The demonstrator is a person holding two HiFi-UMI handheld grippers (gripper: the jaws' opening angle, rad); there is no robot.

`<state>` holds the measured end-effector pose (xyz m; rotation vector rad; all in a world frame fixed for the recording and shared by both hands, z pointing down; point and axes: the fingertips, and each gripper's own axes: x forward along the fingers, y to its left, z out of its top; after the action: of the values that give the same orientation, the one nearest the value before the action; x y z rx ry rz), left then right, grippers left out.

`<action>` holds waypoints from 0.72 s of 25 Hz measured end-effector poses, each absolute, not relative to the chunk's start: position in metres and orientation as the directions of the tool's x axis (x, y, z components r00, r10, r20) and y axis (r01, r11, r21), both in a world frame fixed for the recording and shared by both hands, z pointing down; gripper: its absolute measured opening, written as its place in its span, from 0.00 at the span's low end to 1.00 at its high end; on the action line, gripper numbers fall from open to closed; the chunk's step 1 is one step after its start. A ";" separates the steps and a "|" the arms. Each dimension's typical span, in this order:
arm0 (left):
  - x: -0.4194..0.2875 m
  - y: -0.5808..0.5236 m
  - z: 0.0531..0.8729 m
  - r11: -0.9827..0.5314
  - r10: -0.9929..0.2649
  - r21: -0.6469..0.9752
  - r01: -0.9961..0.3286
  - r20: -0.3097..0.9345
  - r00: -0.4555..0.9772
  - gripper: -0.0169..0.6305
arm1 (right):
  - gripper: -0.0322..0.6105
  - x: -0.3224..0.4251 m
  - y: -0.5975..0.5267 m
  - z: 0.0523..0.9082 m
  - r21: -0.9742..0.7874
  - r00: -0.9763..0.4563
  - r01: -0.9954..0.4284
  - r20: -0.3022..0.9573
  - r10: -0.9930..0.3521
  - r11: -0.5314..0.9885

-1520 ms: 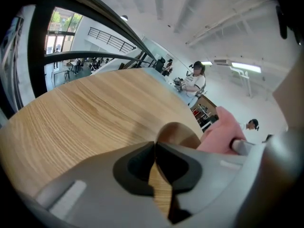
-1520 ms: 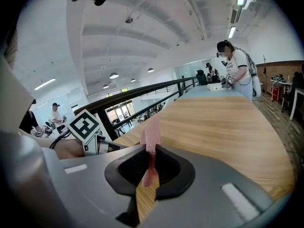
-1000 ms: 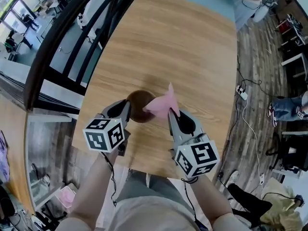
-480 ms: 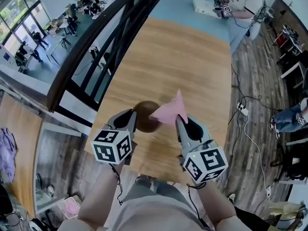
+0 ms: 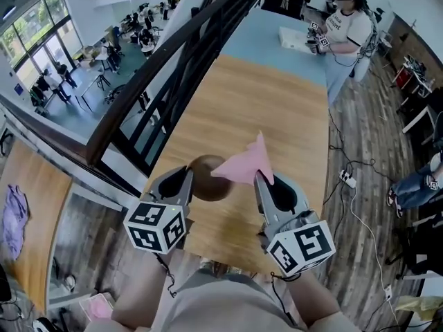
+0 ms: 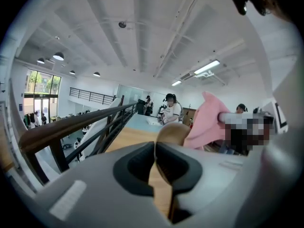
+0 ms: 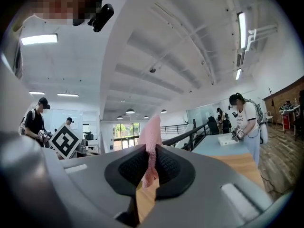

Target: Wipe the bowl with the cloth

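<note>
Up come both grippers since a second ago, carrying bowl and cloth higher above the counter. Left gripper first: its fingers are pinched almost together on the thin rim of the brown bowl, which hangs at its one o'clock, likely steadied in mid-air so its surface faces the cloth. The pink cloth overlaps the bowl's right edge and fans out toward twelve o'clock from the right gripper. Its fingers are clamped on a bunched fold, leaving loose fabric free for wiping.
</note>
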<state>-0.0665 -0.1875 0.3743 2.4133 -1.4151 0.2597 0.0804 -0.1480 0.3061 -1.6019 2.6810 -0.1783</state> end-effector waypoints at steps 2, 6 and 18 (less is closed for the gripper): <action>-0.071 -0.179 0.361 -0.451 -0.822 0.186 -0.873 0.294 0.487 0.05 | 0.09 0.076 -0.139 0.292 -0.093 -0.483 -0.873 0.021 -0.875 0.479; -0.075 -0.163 0.338 -0.453 -0.840 0.174 -0.875 0.245 0.484 0.05 | 0.09 0.071 -0.122 0.275 -0.063 -0.507 -0.860 -0.009 -0.862 0.506; -0.070 -0.125 0.327 -0.469 -0.841 0.145 -0.871 0.226 0.491 0.05 | 0.09 0.065 -0.086 0.286 -0.067 -0.549 -0.835 0.027 -0.835 0.547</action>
<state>-0.0701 -0.1246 0.3271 2.4969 -1.4624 0.1794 0.0648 -0.0857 0.2858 -1.4875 2.7560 -0.1129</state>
